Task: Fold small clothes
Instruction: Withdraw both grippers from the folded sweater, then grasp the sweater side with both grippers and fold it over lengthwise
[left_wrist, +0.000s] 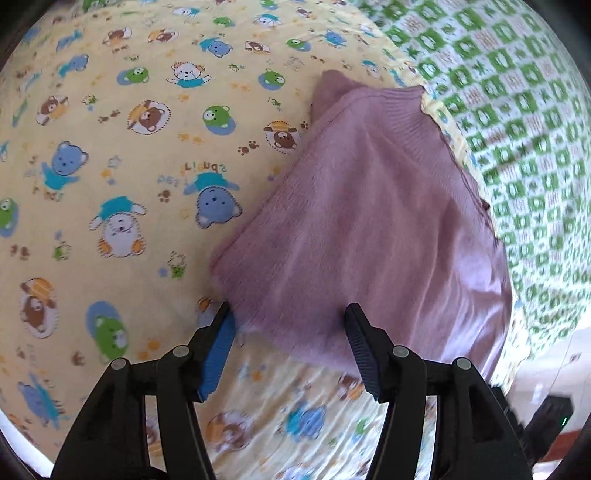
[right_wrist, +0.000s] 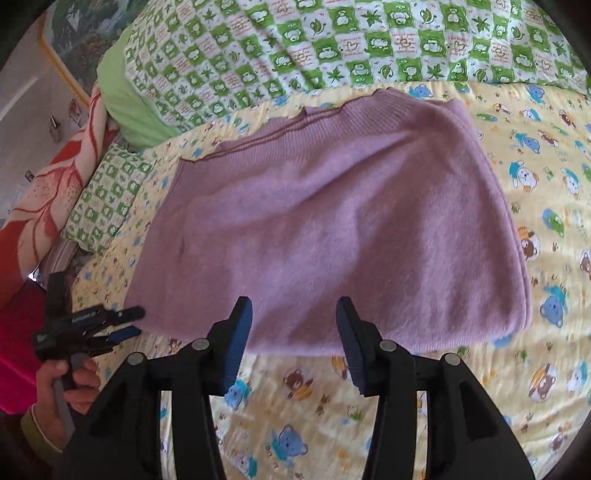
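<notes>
**Me:** Nearest my lens on the right is my right gripper (right_wrist: 293, 306), jaws spread apart and holding nothing, hovering over the near hem of the purple sweater (right_wrist: 332, 229). My left gripper (left_wrist: 288, 314) is also spread open with nothing between its fingers, poised at the sweater's (left_wrist: 369, 221) near left corner.

**Helper:** Where does the garment lie?

**Me:** Flat on the bed, on the yellow bear-print sheet (right_wrist: 554, 221), ribbed band toward the green checked quilt (right_wrist: 332, 40). It looks already doubled over once, so I judge a further fold is the step in hand.

**Helper:** How would you do it well?

**Me:** Take both near corners at the same depth, pinching every layer, not just the top one. Lift evenly, carry the hem toward the ribbed band, and lay it down square so the edges meet. The knit looks soft and thick; a shallow bite could slip.

**Helper:** Anything you can't make out?

**Me:** Plenty. Sleeves are tucked out of sight, so I cannot tell how many layers lie under the hem. The left view is smeared near my fingers, and whether the corner touches the blue pad (left_wrist: 218, 354) I cannot tell. In the left view the far side of the sweater runs up against the quilt.
</notes>
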